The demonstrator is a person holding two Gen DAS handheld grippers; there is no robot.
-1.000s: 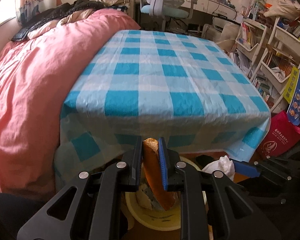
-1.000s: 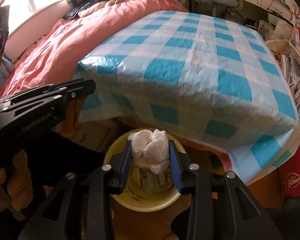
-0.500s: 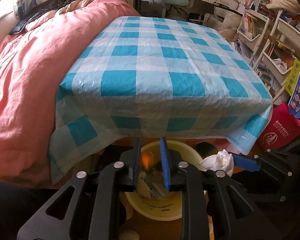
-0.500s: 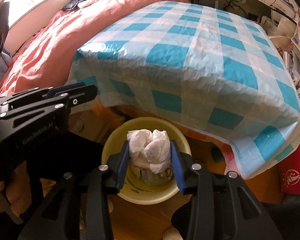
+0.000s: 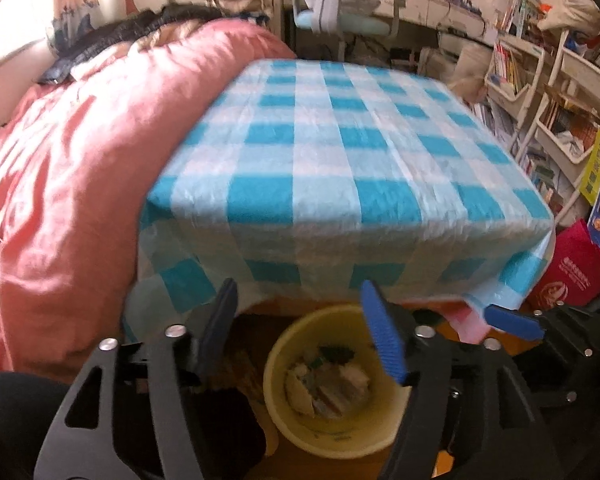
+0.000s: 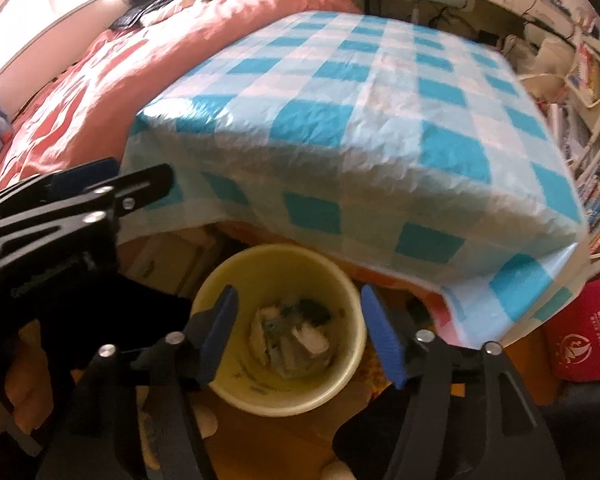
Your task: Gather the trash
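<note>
A yellow trash bin (image 5: 284,412) stands on the floor under the near edge of the table; it also shows in the right wrist view (image 6: 340,384). Crumpled trash (image 5: 328,388) lies inside it, seen too in the right wrist view (image 6: 292,340). My left gripper (image 5: 304,328) is open and empty above the bin. My right gripper (image 6: 300,332) is open and empty right over the bin's mouth. The left gripper's body (image 6: 60,216) shows at the left of the right wrist view, and the right gripper's blue fingertip (image 5: 512,324) at the right of the left wrist view.
A table under a blue-and-white checked cloth (image 5: 340,160) overhangs the bin. A bed with a pink quilt (image 5: 68,184) lies to the left. A red bag (image 5: 572,272) and bookshelves (image 5: 560,92) stand at the right. The floor is wooden.
Both grippers have opened. The orange scrap left my left gripper and the white tissue wad left my right gripper; both are gone from the jaws, and the bin holds the trash.
</note>
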